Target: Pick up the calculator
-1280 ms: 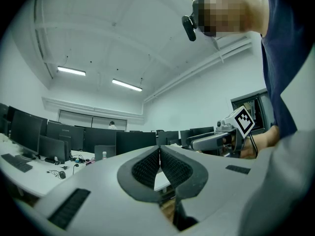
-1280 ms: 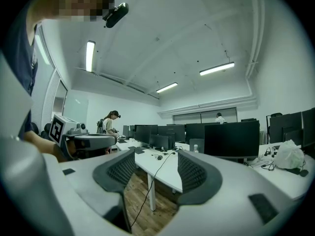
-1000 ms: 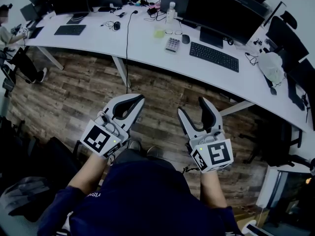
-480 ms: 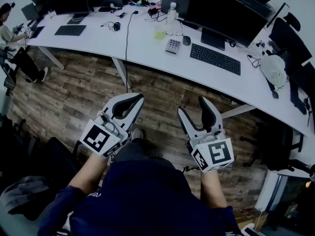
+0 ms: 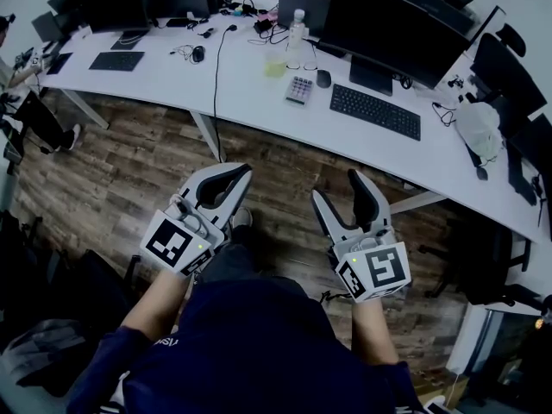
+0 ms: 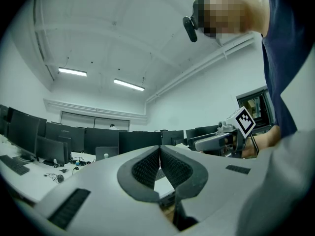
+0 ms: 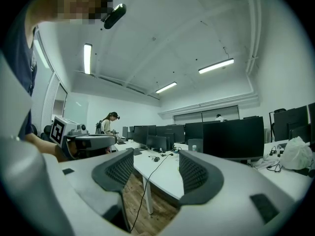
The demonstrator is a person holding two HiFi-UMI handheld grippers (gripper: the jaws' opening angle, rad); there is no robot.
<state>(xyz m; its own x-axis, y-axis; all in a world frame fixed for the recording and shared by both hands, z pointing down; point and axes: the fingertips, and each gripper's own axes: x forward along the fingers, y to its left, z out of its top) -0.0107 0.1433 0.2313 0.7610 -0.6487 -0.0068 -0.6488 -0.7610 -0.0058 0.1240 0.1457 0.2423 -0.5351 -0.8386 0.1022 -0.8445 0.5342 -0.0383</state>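
Obs.: both tools are held low in front of the person's waist, over the wood floor [image 5: 129,166] and well apart from the white desk [image 5: 250,89]. Judged a carrying posture for the walk-up; the reach has not begun. Left gripper [image 5: 244,173]: pads pressed tip to tip with nothing between them, probably parked as the idle tool. Right gripper [image 5: 336,185]: jaws spread and empty, with only the desk edge, a hanging cable [image 5: 221,102] and floor showing through the gap. Likely pre-opened as the picking tool. Calculator [image 5: 299,90]: lies flat on the desk, untouched, just beside the left end of the keyboard [image 5: 374,111], near the mouse [image 5: 323,78] and in front of the water bottle [image 5: 297,22]. It sits among the working items of that seat, towards the near side of the desktop, so it should be reachable from the floor side without crossing the monitor [image 5: 384,28]. Judgement: a low, flat body leaves little side wall to grip, so the open jaws would need to come down straddling its narrow width. The keyboard edge and mouse are the collision risks
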